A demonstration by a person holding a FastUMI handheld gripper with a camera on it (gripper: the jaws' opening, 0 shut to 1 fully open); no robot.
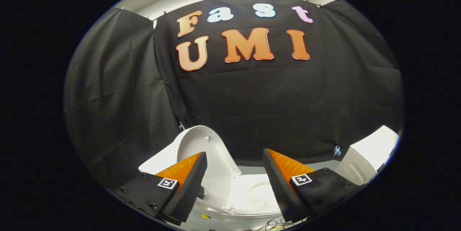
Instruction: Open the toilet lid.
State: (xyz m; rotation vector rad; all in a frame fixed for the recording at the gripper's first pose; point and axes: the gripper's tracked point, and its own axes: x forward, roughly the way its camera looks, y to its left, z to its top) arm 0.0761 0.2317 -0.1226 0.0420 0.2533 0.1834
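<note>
I am holding my claw (235, 159) with its fingers wide apart and gripping nothing, while the white plastic toilet lid (207, 151) is standing raised just beyond them.

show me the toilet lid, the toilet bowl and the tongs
toilet lid (201, 144): gripper view, inner face of the raised lid.
toilet bowl (257, 193): gripper view, white rim seen between the fingers.
tongs (234, 159): gripper view, open gap midway between the fingertips.

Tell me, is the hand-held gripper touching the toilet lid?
Cannot tell. In the gripper view the hand-held gripper is open; its left finger overlaps the raised toilet lid, with no plain contact or gap.
</note>
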